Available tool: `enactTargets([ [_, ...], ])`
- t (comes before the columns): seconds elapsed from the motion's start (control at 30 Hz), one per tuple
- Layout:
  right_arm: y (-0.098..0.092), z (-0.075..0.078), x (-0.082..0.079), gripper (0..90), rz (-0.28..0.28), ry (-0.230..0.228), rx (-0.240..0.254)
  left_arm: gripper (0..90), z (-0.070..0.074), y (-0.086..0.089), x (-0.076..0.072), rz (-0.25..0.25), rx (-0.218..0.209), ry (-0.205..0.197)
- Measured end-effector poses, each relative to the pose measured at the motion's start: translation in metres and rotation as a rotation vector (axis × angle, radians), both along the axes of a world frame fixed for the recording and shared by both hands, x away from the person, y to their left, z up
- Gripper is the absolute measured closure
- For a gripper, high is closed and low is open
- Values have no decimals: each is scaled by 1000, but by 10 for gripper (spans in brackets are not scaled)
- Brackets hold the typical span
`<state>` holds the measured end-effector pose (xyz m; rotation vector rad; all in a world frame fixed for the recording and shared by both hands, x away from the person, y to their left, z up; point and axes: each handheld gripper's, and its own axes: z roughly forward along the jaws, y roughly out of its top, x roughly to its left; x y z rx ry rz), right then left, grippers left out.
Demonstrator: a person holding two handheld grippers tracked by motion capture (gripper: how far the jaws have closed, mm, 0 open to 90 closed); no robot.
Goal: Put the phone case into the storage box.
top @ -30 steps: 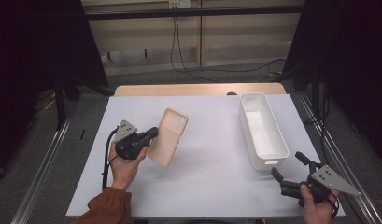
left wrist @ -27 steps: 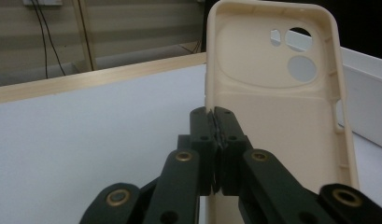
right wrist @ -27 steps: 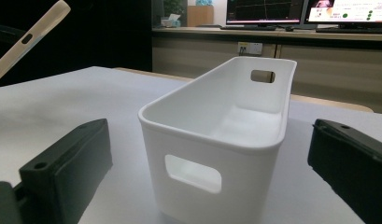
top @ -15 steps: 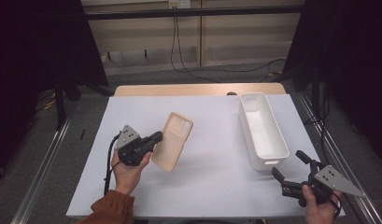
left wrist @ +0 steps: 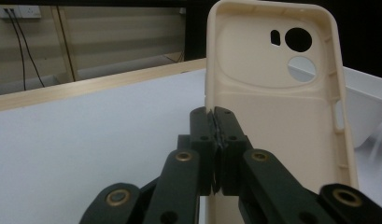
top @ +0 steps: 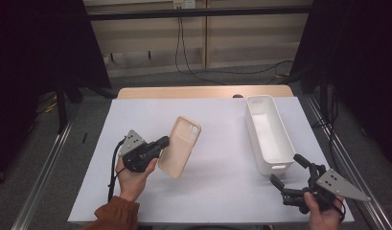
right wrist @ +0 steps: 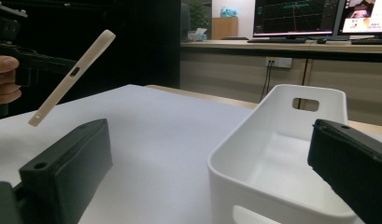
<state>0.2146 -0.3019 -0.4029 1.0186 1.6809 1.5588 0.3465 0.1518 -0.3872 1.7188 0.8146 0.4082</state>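
The left tool [top: 161, 142] was clamped on the long side edge of a beige phone case [top: 180, 146], its jaws pressed together on the thin wall, as the left gripper view showed with the case [left wrist: 277, 93] standing in front of the camera. The case was held clear of the white tabletop [top: 217, 143], left of the middle of the sheet, with bare surface open on every side of it. Its long axis ran from the person's side up and away toward the far edge, leaning slightly right in the high view; the end with the camera cut-outs pointed away and upward. In the right gripper view the case [right wrist: 71, 77] appeared edge-on and tilted, lower end toward the person, hanging above the sheet.

A white bin [top: 268, 134] lay along the right part of the tabletop, its long axis running near to far, well apart from the case. The right tool [top: 290, 168] sat at the near right corner, just by the bin's near end, jaws spread wide and empty.
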Motion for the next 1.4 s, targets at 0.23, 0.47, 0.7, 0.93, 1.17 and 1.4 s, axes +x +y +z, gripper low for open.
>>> enactTargets([
  [0.23,9,6,3,0,30,-1,-4,878,0,-4,1,-8,-9,0],
  [0.47,17,10,12,0,57,-3,-13,878,-1,-10,0,-28,-7,3],
  [0.7,31,16,23,0,110,-5,-31,878,-2,-17,-2,-42,-5,1],
  [0.93,42,17,28,0,147,-9,-35,877,-2,-20,-2,-43,-8,2],
  [1.17,53,18,38,0,186,8,-31,877,-2,-20,-2,-28,-18,7],
  [1.4,62,17,51,0,208,32,-26,877,-2,-26,0,-39,-20,7],
])
